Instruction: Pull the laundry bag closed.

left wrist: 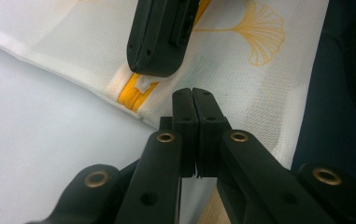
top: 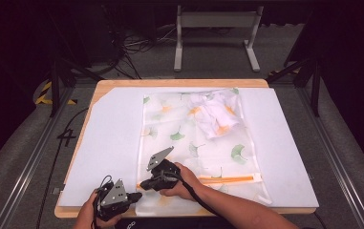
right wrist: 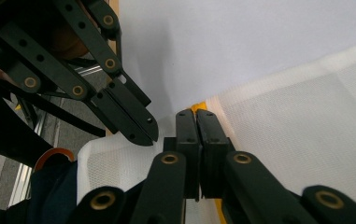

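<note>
No legible brand or writing anywhere. Sheer white mesh laundry bag (top: 196, 138) printed with green and orange ginkgo leaves, spread flat on white table sheet (top: 108, 143), crumpled garment inside toward 1 o'clock. Orange zipper (top: 227, 179) across near end. Right gripper (top: 144, 183) clenched at zipper's 9 o'clock end; left gripper (top: 136, 195) clenched, just beside, apparently empty.

- Mesh bag (top: 189, 138): translucent white, printed with green and orange ginkgo leaves.
- Zipper (top: 227, 179), just right of the right gripper (top: 144, 183): orange.
- Both grippers: black; left gripper (top: 136, 195).
- Table cover (top: 108, 143): pale lavender-white.
</note>
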Available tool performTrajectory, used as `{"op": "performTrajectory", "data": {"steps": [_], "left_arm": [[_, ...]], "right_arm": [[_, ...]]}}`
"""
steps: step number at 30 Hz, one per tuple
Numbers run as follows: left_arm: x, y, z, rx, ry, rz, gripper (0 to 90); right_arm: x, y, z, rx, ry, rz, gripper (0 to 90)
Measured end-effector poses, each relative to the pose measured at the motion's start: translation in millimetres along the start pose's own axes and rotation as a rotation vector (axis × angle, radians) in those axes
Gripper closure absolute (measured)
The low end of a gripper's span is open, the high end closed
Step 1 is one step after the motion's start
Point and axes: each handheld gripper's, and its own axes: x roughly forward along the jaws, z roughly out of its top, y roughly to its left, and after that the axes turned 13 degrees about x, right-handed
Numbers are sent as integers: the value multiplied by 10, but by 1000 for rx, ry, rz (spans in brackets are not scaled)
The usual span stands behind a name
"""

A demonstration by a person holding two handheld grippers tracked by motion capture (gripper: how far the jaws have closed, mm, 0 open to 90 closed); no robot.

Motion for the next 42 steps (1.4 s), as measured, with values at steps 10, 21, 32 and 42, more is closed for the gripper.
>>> {"op": "performTrajectory", "data": {"steps": [10,21,32,42], "left_arm": [[2,3,0,1,-1,-2,890],[0,-6,13,6,4,15,890],[82,95,131,81,66,29,900],[82,94,61,35,17,31,900]], "right_arm": [[53,65,-19,-20,3,-71,882],[9,102,5,-68,26,-106,900],[-18,82,18,-71,42,-102,900],[-62,129,5,-111,71,-117,900]]}}
